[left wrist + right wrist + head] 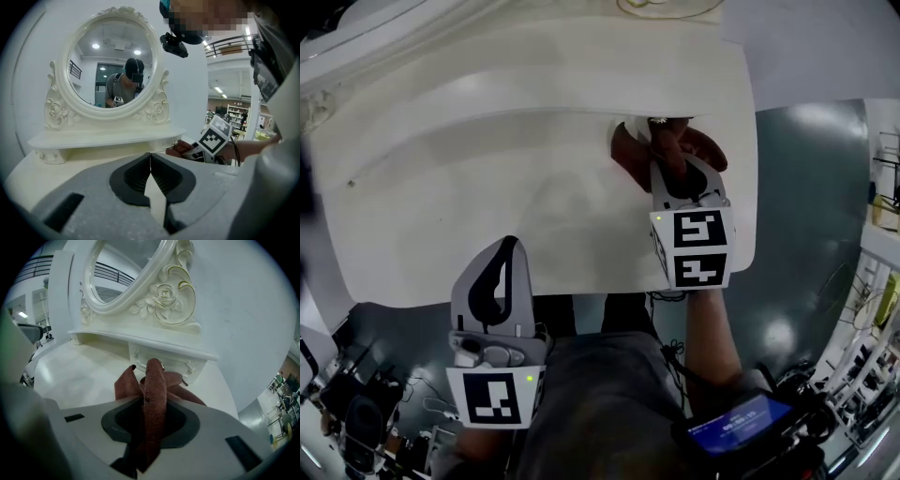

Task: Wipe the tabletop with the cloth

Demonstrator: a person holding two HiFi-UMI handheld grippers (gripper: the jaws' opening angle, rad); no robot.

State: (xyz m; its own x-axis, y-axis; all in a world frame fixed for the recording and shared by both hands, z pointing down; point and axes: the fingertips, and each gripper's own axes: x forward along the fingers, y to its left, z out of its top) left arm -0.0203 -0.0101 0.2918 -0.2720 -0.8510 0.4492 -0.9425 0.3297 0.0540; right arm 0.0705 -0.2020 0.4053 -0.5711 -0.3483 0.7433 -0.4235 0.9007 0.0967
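A reddish-brown cloth (630, 152) (152, 390) lies bunched on the white tabletop (516, 206) at its far right, close under the mirror shelf. My right gripper (675, 159) (149, 401) is shut on the cloth, a fold of it pinched between the jaws and the rest spread on the table in front. My left gripper (508, 246) (150, 157) hangs at the table's near edge, jaws shut with nothing between them. The right gripper's marker cube (214, 138) and the cloth (180, 149) show at the right of the left gripper view.
An ornate oval mirror (110, 70) on a raised shelf (140, 341) with small drawer knobs stands along the table's back. The table's right edge (754, 187) drops to a grey floor. Shelving and cables show at the far right (877, 281).
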